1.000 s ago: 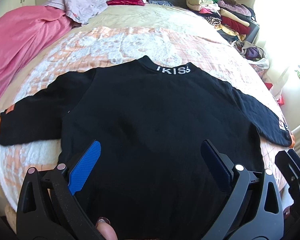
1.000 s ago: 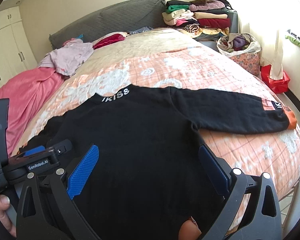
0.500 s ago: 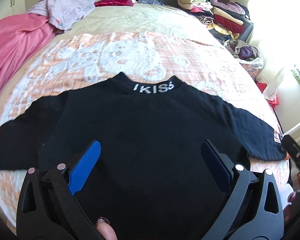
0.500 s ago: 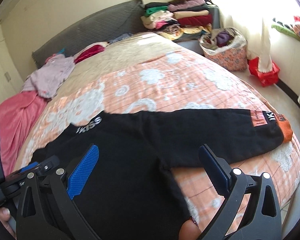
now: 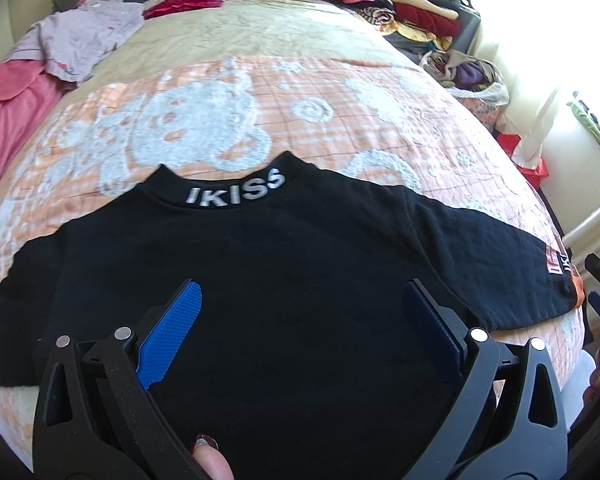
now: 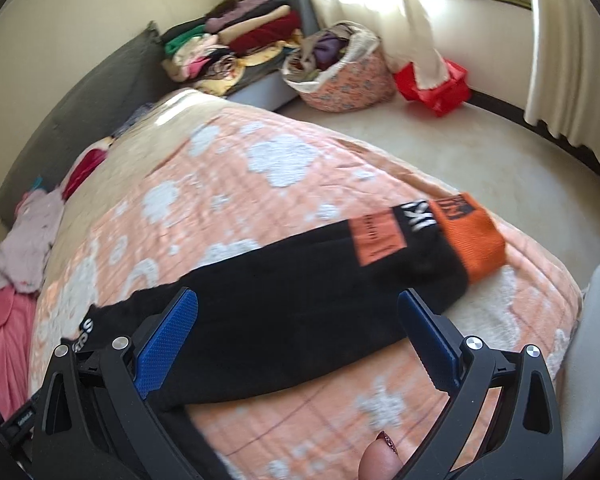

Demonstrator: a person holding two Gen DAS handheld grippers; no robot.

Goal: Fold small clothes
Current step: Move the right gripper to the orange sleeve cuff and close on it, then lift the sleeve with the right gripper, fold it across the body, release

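Black sweater [image 5: 284,280] spread flat on bed [image 5: 340,120], no fold made yet. My left hand-held gripper [image 5: 300,344] and right hand-held gripper [image 6: 300,344] both gape empty; right one over orange-cuffed sleeve [image 6: 340,280]. All folding left.

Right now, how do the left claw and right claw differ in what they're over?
The left claw hangs over the black sweater's body, below the IKISS collar; the right claw is out over its right sleeve, short of the orange cuff. The left view is sharp, the right view blurred. Both are open, holding nothing.
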